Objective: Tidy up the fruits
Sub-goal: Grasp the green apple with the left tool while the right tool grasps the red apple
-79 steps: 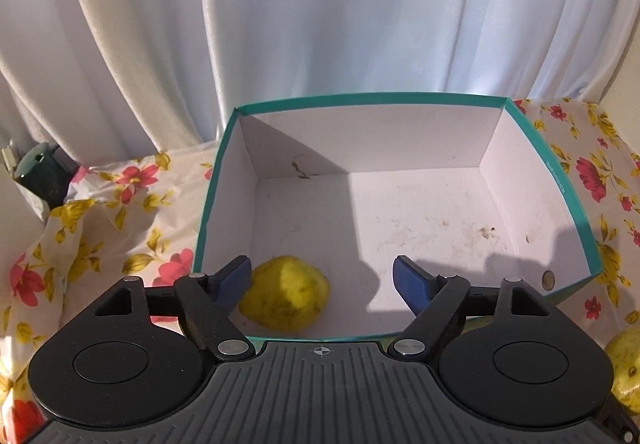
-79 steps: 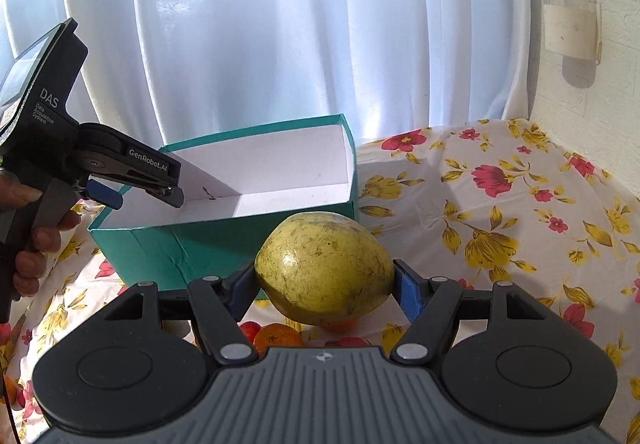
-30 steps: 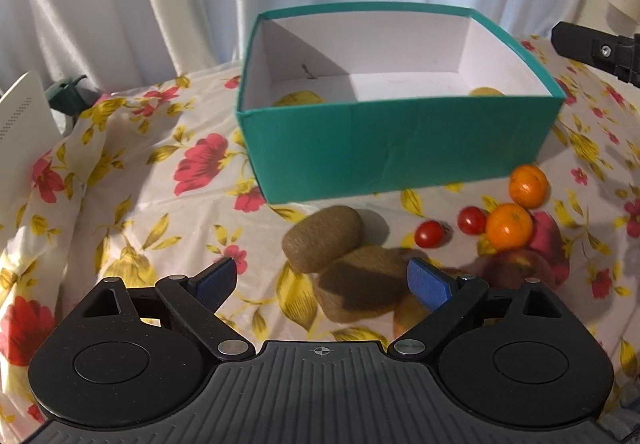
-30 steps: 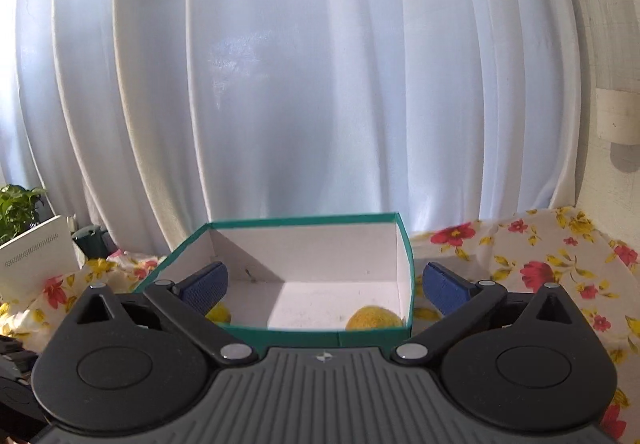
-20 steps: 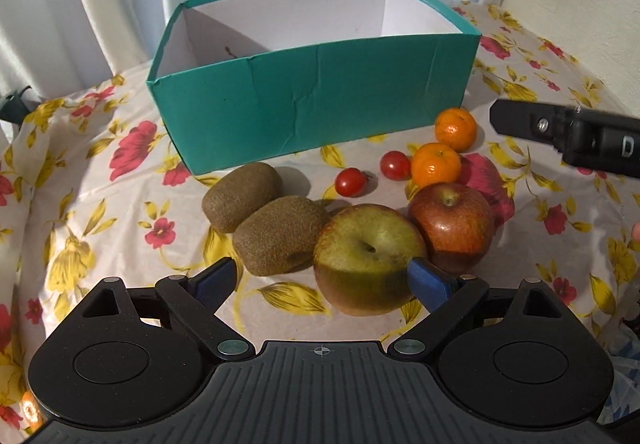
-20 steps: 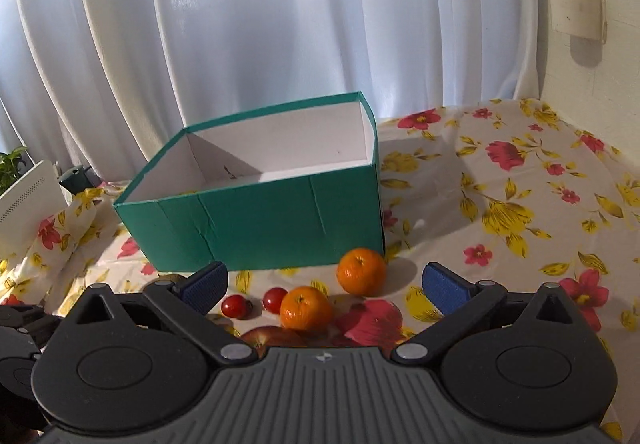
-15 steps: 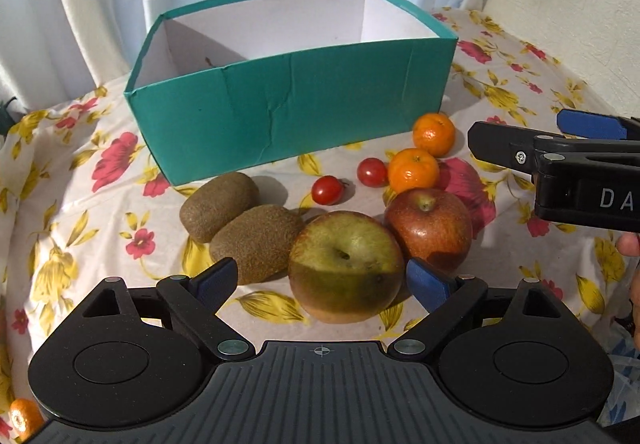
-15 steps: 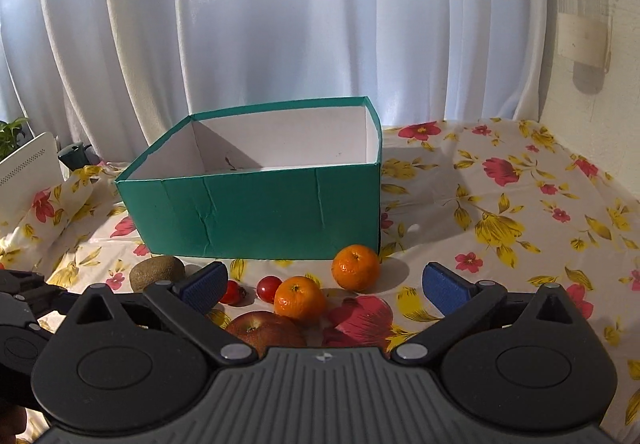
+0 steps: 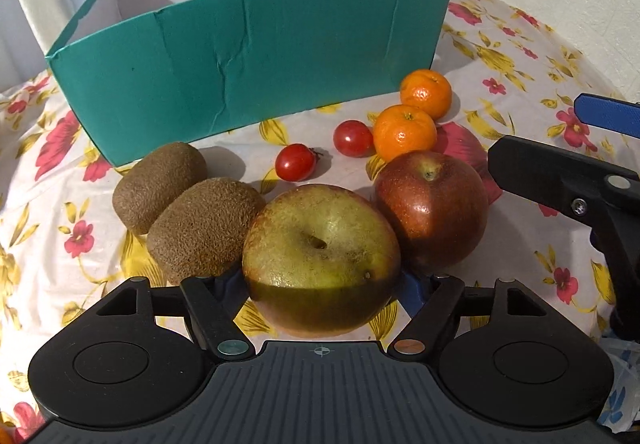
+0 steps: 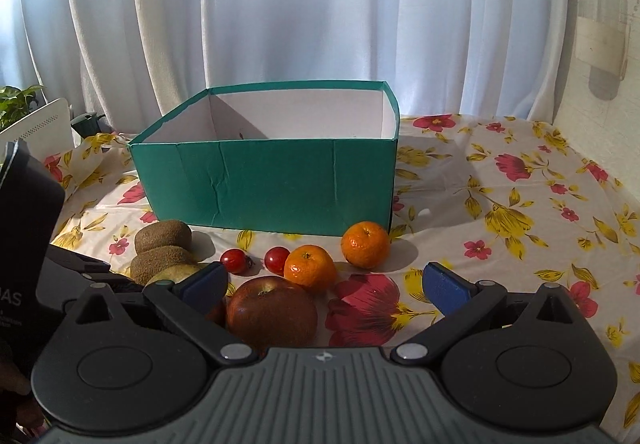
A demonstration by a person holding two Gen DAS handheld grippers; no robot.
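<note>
On the flowered tablecloth (image 9: 60, 180), in front of the teal box (image 9: 248, 56), the loose fruit lies in a cluster. From the left wrist view, the left gripper (image 9: 320, 280) has the green-yellow apple (image 9: 320, 256) between its jaws, which have just been closing in; the pads sit hard against the apple's sides, mostly hidden behind it, so whether they press on it I cannot tell. At the apple's ten o'clock lie two kiwis (image 9: 204, 224), touching each other, the nearer one just beside the apple. At its two o'clock sits the red apple (image 9: 432, 208), touching or nearly so. Beyond, toward twelve and one o'clock, are two cherry tomatoes (image 9: 296, 162) and two mandarins (image 9: 404, 132), the farther mandarin close to the box's right corner.

The right gripper (image 10: 324, 284) hovers with its jaws wide apart and nothing between the pads; the red apple lies low at its seven o'clock, near the left pad. White curtains (image 10: 320, 4) hang behind the box.
</note>
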